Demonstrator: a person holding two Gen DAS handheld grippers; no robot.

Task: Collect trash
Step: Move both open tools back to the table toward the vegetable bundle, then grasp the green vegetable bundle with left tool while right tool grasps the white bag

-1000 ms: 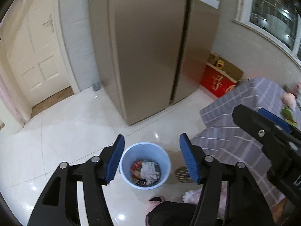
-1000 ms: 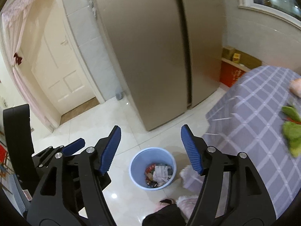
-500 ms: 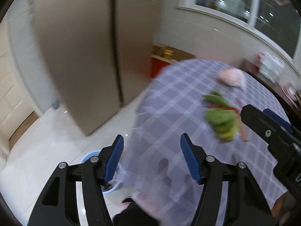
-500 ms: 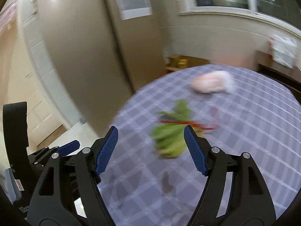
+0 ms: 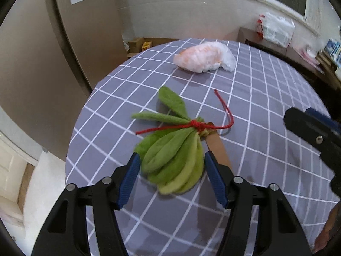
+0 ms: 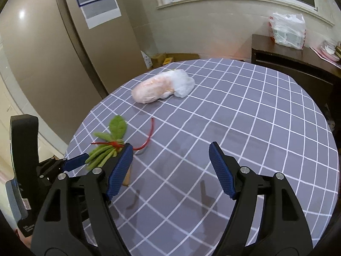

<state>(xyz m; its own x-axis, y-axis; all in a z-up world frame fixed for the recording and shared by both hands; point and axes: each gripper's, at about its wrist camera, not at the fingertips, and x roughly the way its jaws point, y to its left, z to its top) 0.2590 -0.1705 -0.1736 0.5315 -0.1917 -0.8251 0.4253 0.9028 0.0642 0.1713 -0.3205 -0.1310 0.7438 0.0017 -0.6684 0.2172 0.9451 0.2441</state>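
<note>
Fingers of both grippers (left (image 5: 172, 175), right (image 6: 170, 170)) gape empty above leaf bundle (image 5: 172, 151).

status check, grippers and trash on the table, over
Left gripper open over leaf bundle, not gripping. Right gripper open, empty, jaws just widened. Plastic bag further back on tablecloth. Nothing blocking.

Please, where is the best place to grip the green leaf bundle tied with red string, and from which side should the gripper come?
Probably at the tied neck of the leaf bundle, where the red string pinches it narrow and firm. The open left gripper could come from above, one finger on each side of the knot; the loose flat leaves would likely slip.
</note>
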